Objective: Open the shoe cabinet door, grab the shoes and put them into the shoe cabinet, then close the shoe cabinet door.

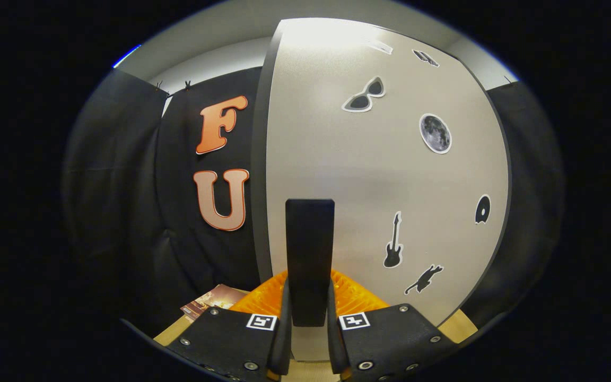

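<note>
Because the black door handle (310, 249) is held only by its narrow sides, it could slip out from the gripper (308, 339) if the pull were made off the door's swing arc, and the door could then drop back shut. The fingers are closed to a narrow gap, both judged to be pressing on the handle's lower end. The handle is mounted upright on the pale shoe cabinet door (385, 175), which carries stickers. No shoes are seen.
</note>
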